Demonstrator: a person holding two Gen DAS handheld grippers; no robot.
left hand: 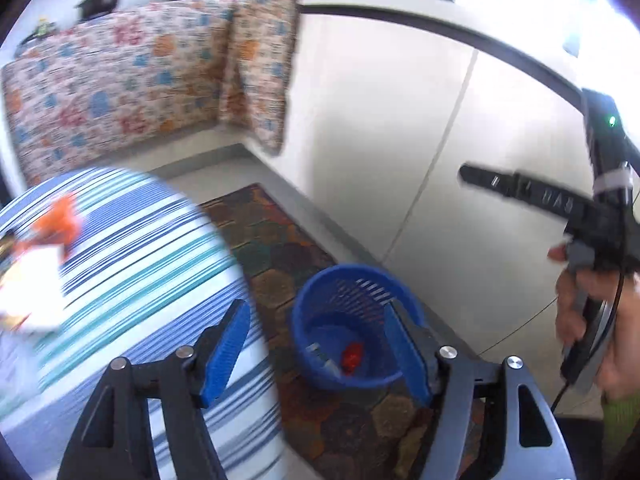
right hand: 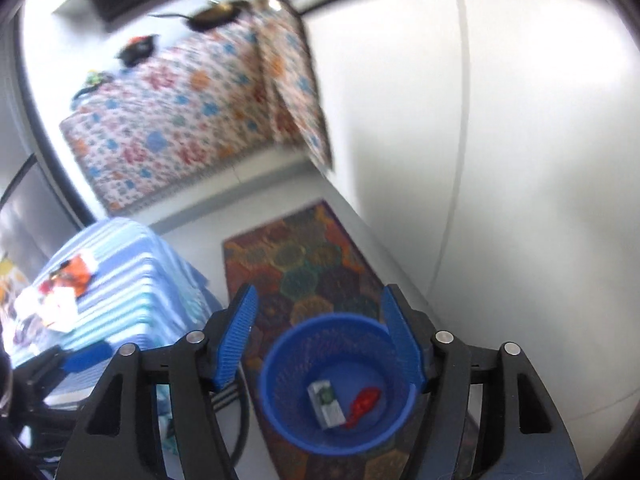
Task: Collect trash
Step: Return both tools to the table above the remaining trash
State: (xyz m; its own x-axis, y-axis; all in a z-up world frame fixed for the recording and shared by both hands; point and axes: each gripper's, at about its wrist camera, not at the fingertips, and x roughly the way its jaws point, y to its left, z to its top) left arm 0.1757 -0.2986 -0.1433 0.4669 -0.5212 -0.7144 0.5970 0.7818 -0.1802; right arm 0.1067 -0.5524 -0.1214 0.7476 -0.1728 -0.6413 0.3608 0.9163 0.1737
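Right now both tools hang over the blue basket (right hand: 336, 384), which stands on the patterned rug (right hand: 304, 256) beside the white cabinet front (left hand: 420, 140). The left hand-held gripper (left hand: 316, 356) stands wide with nothing between its blue pads (left hand: 224, 352); the right hand-held gripper (right hand: 320, 344) is likewise wide and empty. Two pieces of trash lie on the basket floor: a red wrapper (right hand: 362, 402) and a small grey-and-green packet (right hand: 326, 402), just beside each other.

More trash waits on the striped tabletop (left hand: 132, 248): an orange scrap (left hand: 58, 220) and some white paper (left hand: 30, 292), close together near its far-left side. In the right wrist view the same litter shows as a loose heap, too blurred to count the pieces.

By my reading, the drop into the basket is done and the step in hand is going back for the next piece. To do it well, keep the jaws wide on the way, bring one tool over the heap from above, and pick a single piece at its raised edge instead of pinching flat against the cloth, which could snag. The paper looks thin and light, so close fully before lifting. Keep the other tool clear of the basket rim so it does not tip.
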